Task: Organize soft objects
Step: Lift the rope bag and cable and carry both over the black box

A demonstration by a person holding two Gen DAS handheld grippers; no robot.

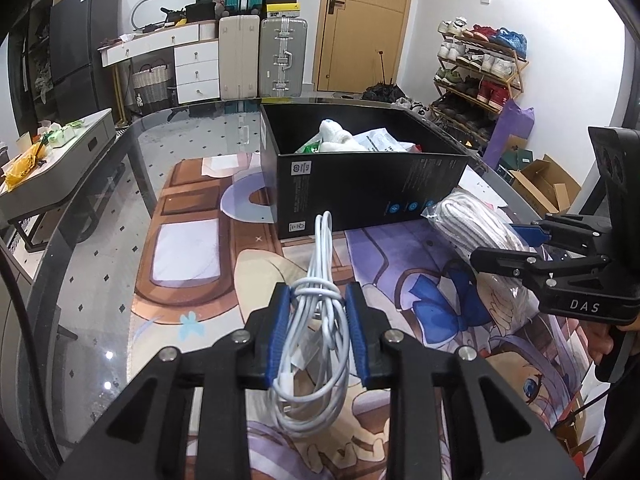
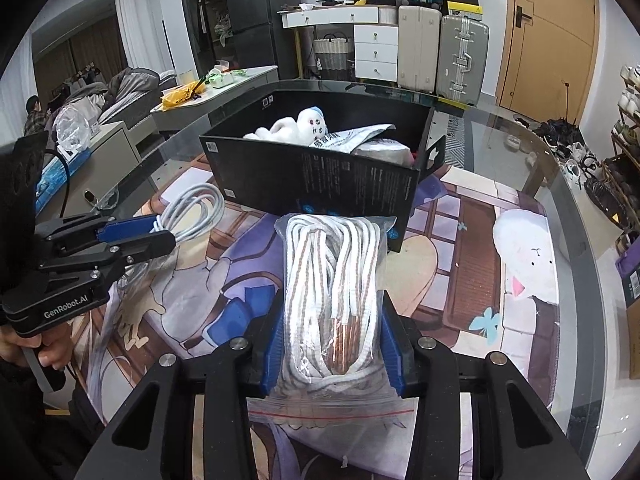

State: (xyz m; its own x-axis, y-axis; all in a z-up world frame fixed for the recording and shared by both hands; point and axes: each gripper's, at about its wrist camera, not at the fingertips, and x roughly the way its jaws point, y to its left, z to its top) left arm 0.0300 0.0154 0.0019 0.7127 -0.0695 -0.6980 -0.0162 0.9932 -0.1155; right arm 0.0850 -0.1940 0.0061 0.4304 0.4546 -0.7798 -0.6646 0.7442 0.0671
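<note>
My left gripper (image 1: 317, 296) is shut on a coiled white cable (image 1: 318, 320), held just above the printed mat; it also shows in the right wrist view (image 2: 192, 212). My right gripper (image 2: 331, 320) is shut on a clear zip bag of white rope (image 2: 332, 280), which also shows in the left wrist view (image 1: 472, 224). A black open box (image 1: 360, 192) stands just ahead of both grippers. It holds a white plush toy (image 2: 300, 124) and a white packet (image 2: 352, 136).
The box stands on a printed anime mat (image 1: 192, 248) on a dark glass table (image 1: 92, 240). A side table with clutter (image 1: 52, 160) is to the left. Suitcases (image 1: 280, 56), drawers and a shoe rack (image 1: 480, 68) line the far wall.
</note>
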